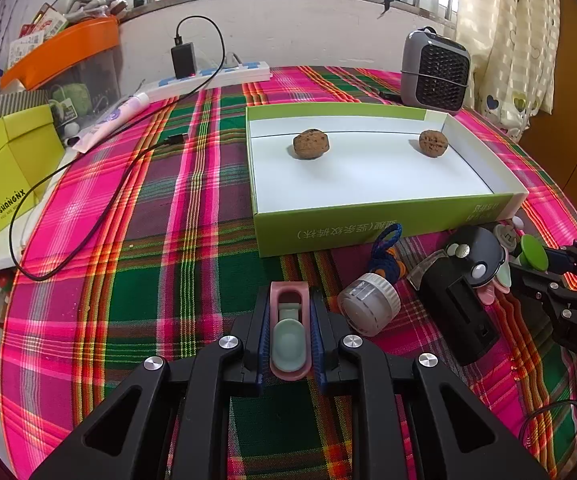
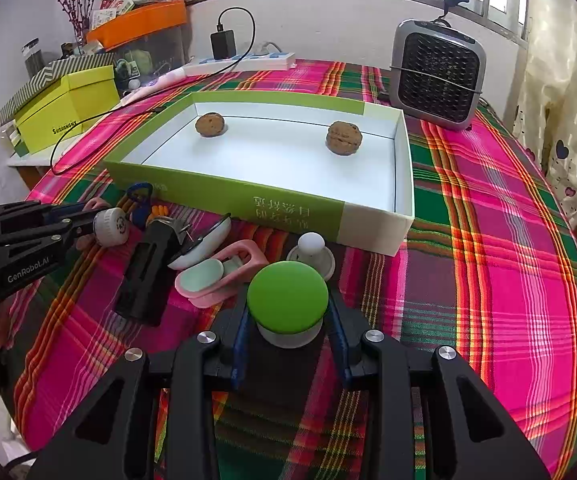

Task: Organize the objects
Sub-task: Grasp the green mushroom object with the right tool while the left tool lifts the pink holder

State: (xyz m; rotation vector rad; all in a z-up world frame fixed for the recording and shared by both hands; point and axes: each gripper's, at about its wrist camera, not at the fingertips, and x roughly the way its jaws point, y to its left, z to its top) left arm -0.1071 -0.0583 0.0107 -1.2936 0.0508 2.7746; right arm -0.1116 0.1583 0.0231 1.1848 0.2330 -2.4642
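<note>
My left gripper [image 1: 289,300] is shut on a pink clip with a pale green insert [image 1: 289,332], low over the plaid cloth; the same gripper [image 2: 82,216] shows at the left in the right wrist view. My right gripper [image 2: 288,312] is shut on a green-capped white knob [image 2: 287,294], and appears at the right edge [image 1: 544,264] in the left wrist view. Beyond both lies a shallow green box with a white floor [image 1: 368,224] [image 2: 248,200] holding two walnuts [image 1: 311,143] [image 1: 433,143].
Between the grippers lie a small white jar [image 1: 368,308], a black device [image 1: 460,304], a blue cord loop [image 1: 386,248], another pink clip [image 2: 216,276] and a white knob [image 2: 312,252]. A grey heater [image 2: 436,72] stands behind the box; a yellow box [image 1: 4,168] and a black cable [image 1: 88,224] are at the left.
</note>
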